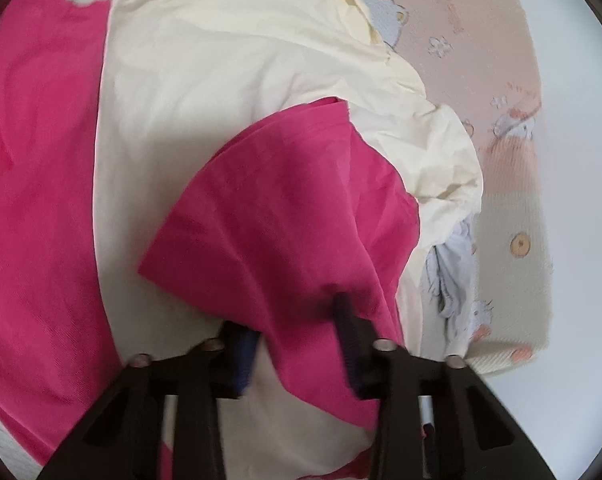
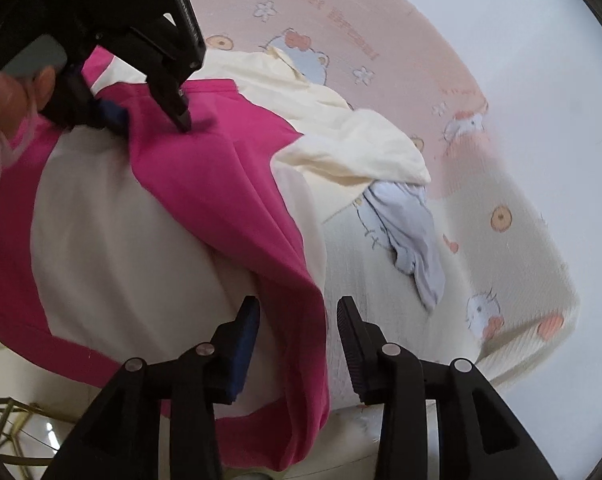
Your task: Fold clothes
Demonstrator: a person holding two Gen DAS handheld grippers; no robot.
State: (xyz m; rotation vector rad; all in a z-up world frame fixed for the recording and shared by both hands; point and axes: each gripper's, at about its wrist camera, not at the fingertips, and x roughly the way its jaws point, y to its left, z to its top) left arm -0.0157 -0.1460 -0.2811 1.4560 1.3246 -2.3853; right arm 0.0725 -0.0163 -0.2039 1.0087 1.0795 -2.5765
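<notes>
The pink-and-cream garment (image 1: 285,200) lay spread over a bed covered by a cartoon-print sheet (image 1: 513,184), reaching from the left of both views toward the middle. Its pink sleeve (image 2: 237,200) ran as a long band from the left tool (image 2: 157,108) diagonally down to the right tool (image 2: 297,320), so its long axis pointed from upper left to lower right in the right wrist view. The left tool (image 1: 297,320) was narrowed on a bunch of that pink cloth, fabric pinched between its fingers. The right tool stood about half open; the sleeve's lower edge hung between its pads without being pressed. A pale yellow garment (image 2: 341,136) lay crumpled just beyond, touching the pink one, and a small grey-white piece (image 2: 413,232) sat beside it. To the right, bare sheet stayed free up to the bed's rounded edge (image 2: 541,320). A hand (image 2: 5,92) showed at the upper left.
</notes>
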